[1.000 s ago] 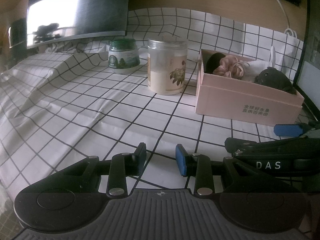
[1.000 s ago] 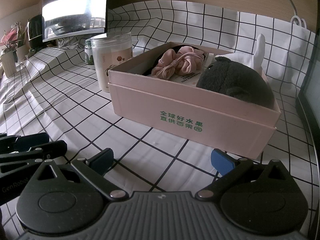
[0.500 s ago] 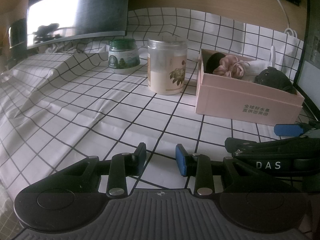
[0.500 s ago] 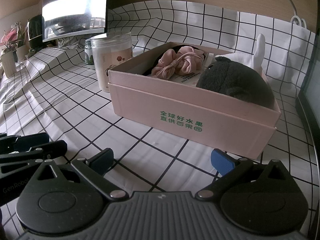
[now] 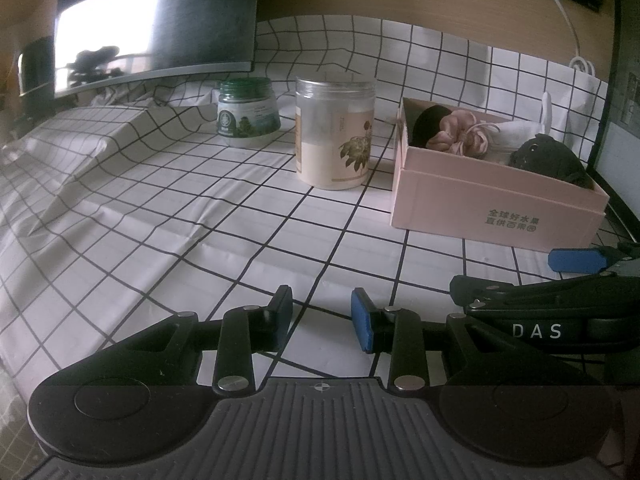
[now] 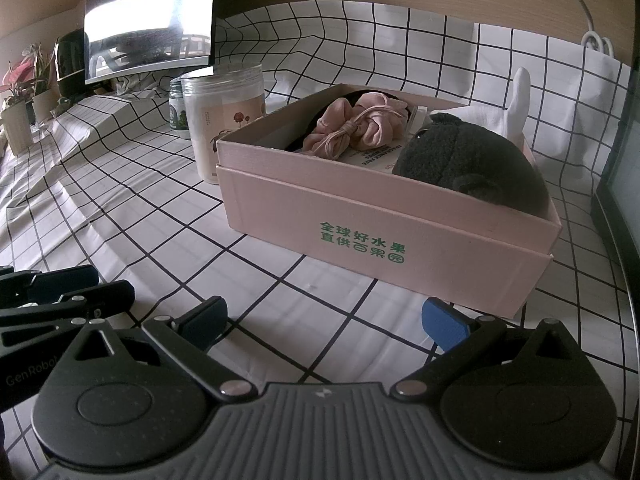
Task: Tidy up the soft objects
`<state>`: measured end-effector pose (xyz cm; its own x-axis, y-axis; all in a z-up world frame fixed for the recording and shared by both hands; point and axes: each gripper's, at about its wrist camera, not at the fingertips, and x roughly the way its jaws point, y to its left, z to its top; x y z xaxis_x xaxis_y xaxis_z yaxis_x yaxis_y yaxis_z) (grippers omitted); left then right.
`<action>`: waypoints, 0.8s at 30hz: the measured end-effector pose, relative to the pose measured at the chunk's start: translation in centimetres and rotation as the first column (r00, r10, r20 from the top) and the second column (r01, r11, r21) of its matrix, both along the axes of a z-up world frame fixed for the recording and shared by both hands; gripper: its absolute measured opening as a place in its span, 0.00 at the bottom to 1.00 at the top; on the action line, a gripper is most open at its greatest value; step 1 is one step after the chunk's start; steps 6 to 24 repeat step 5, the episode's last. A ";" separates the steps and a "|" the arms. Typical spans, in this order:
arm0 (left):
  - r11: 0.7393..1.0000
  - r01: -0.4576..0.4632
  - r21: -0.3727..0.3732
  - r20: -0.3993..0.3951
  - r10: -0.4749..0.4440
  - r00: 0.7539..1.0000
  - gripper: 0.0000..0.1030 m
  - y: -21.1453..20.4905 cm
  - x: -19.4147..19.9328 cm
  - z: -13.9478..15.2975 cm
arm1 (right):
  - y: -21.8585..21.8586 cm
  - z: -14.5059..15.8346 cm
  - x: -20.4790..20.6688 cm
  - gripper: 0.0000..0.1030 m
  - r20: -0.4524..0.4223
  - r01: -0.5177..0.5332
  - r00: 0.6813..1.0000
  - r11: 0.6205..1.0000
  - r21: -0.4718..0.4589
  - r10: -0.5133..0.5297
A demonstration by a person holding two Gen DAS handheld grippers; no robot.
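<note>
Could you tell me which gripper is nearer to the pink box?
The right gripper, open just before the pink box. The left gripper sits farther back, to its left.

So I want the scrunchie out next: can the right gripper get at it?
Probably yes: the right gripper is open, the box has no lid, and the scrunchie lies on top, uncovered.

left gripper (image 5: pixel 321 314) low and level, jaws parted a narrow gap, nothing between them; right gripper (image 6: pixel 324 320) just beside it on its right, jaws spread wide, empty; each shows at the edge of the other's view, side by side, not touching
</note>
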<state>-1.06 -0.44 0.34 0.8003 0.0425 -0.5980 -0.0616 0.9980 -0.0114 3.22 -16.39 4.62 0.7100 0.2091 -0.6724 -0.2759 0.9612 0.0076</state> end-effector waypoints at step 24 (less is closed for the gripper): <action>1.000 -0.007 0.013 -0.005 0.008 1.000 0.35 -0.3 0.0 0.0 | 0.0 0.0 0.0 1.00 0.000 0.000 1.000 1.000 0.000 0.000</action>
